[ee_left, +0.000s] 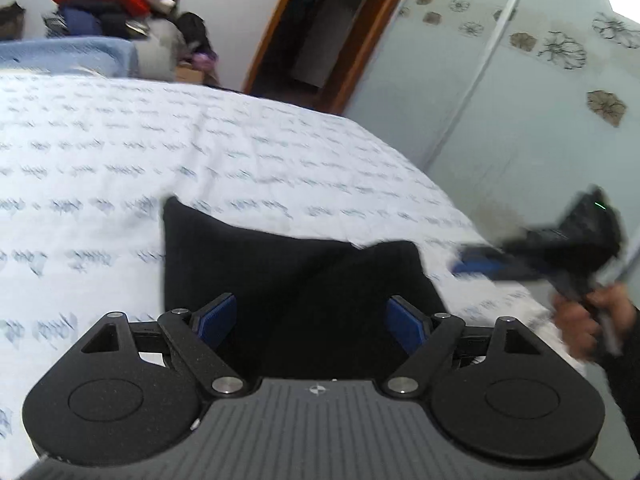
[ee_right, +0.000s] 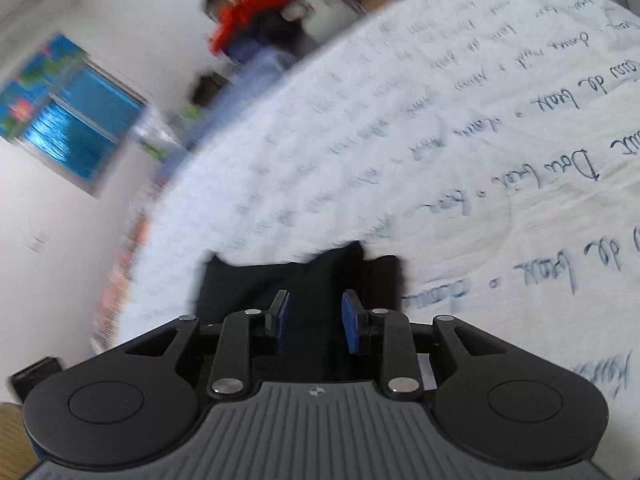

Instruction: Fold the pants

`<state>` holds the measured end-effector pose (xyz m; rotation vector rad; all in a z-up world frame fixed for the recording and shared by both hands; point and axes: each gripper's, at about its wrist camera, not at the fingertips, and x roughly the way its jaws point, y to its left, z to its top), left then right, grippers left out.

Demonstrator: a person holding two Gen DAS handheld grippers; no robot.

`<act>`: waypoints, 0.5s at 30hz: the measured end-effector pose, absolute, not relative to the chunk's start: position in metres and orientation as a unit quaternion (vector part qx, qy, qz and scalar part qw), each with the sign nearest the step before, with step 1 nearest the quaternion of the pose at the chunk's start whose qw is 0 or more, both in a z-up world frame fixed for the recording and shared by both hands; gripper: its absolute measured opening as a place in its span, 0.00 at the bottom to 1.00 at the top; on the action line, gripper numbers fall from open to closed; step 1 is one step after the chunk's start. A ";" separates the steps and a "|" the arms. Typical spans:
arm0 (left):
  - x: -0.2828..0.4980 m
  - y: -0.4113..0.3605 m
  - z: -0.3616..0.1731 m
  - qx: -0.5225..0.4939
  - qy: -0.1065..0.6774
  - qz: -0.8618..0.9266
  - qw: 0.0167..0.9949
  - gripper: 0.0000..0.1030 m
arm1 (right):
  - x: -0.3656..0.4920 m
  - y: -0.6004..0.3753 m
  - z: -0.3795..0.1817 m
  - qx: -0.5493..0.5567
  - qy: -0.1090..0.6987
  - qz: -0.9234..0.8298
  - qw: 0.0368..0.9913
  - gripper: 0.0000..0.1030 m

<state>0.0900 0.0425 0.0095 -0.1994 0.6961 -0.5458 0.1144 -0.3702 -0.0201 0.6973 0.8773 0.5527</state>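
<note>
White bed [ee_left: 240, 152] holds one pants [ee_left: 280, 280]; two grippers' fingers [ee_left: 216, 316] apart.

Left tongs [ee_left: 311, 322] spread wide; right tongs [ee_right: 316, 322] narrowly parted.

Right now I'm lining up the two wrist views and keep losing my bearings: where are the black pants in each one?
Left wrist view: the black pants lie low centre on the bed, just past the open left gripper.
Right wrist view: the black pants sit low centre, behind the open right gripper.
Shared landmark: the white bedsheet with blue script under the pants in both.
</note>
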 end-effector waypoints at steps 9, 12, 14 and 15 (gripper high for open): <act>0.118 0.066 -0.040 -0.137 0.409 -0.162 0.887 0.80 | 0.100 -0.360 -0.062 0.315 0.443 0.236 0.805 0.69; 0.106 0.048 -0.051 -0.059 0.386 -0.149 0.908 0.87 | 0.084 -0.336 -0.062 0.209 0.433 0.234 0.845 0.64; 0.098 0.034 -0.056 -0.007 0.365 -0.143 0.920 0.89 | 0.078 -0.322 -0.059 0.146 0.428 0.225 0.863 0.62; 0.098 0.033 -0.057 -0.006 0.361 -0.141 0.922 0.88 | 0.077 -0.320 -0.059 0.134 0.428 0.220 0.866 0.62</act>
